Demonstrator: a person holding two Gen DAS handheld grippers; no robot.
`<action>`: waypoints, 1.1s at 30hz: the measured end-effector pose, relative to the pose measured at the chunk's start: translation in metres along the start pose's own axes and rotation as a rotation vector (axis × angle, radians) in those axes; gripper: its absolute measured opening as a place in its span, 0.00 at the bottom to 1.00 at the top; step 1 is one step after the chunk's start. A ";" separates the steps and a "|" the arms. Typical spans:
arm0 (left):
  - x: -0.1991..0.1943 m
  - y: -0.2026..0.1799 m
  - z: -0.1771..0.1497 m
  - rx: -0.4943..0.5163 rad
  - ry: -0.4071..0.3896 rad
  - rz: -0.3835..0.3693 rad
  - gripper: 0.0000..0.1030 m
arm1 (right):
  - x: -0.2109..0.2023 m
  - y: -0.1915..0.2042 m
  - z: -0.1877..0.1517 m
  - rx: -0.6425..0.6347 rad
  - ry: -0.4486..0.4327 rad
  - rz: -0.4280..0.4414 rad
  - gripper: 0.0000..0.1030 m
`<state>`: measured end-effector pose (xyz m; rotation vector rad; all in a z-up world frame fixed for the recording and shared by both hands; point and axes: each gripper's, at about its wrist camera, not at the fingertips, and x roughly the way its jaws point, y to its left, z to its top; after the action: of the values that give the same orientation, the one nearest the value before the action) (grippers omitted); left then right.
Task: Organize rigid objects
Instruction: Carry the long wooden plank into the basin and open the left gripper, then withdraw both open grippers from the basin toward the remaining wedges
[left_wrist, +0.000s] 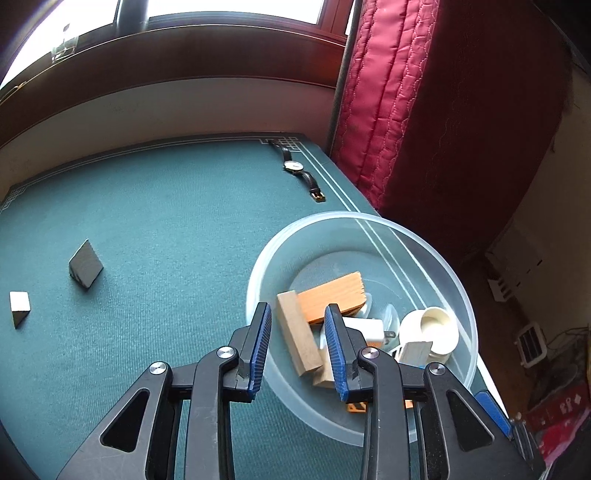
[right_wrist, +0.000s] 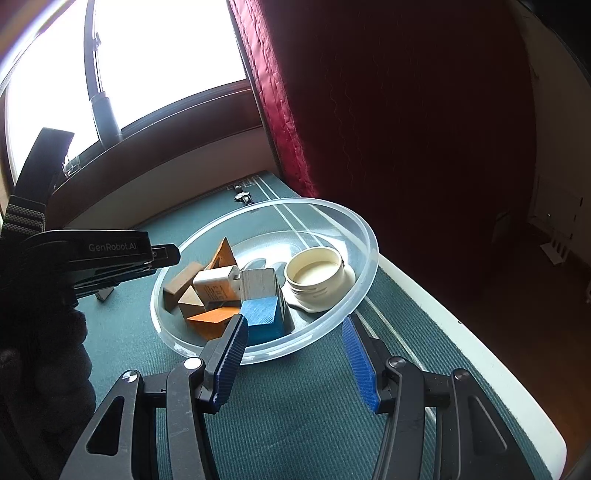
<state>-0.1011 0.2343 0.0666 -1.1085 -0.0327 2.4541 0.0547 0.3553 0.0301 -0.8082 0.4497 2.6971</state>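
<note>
Left wrist view showed the left gripper (left_wrist: 297, 343) above the clear plastic bowl's (left_wrist: 369, 216) near rim, its jaws narrowly apart and empty. The bowl held wooden blocks (left_wrist: 295, 332), a white charger (left_wrist: 364, 326) and a cream cap (left_wrist: 432, 328). Two grey wedges (left_wrist: 85, 268) lay apart on the green table (left_wrist: 166, 221). The right gripper (right_wrist: 293, 354) stood just before the bowl, its jaws wide apart and empty.

bowl (left_wrist: 255, 280): holds blocks, charger | wedges (left_wrist: 85, 268): left of bowl | watch (left_wrist: 297, 168): behind, seemingly near table edge

Bowl (right_wrist: 364, 236) of clear glossy plastic; inside it, blocks (right_wrist: 218, 320) of matt grainy wood; beneath it, mat (left_wrist: 166, 221) of ribbed green cloth; behind it, quilted red curtain (left_wrist: 373, 110).
</note>
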 end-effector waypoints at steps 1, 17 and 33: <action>0.000 0.005 -0.002 -0.012 0.002 0.008 0.30 | 0.000 0.000 0.000 0.000 0.001 -0.001 0.55; -0.013 0.041 -0.038 -0.024 0.011 0.150 0.42 | -0.003 0.004 -0.002 -0.004 -0.003 -0.019 0.56; -0.031 0.101 -0.059 -0.121 0.017 0.246 0.58 | -0.013 0.023 -0.007 -0.053 -0.032 -0.026 0.71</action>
<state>-0.0799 0.1217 0.0283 -1.2507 -0.0429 2.6903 0.0604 0.3292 0.0368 -0.7778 0.3595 2.7047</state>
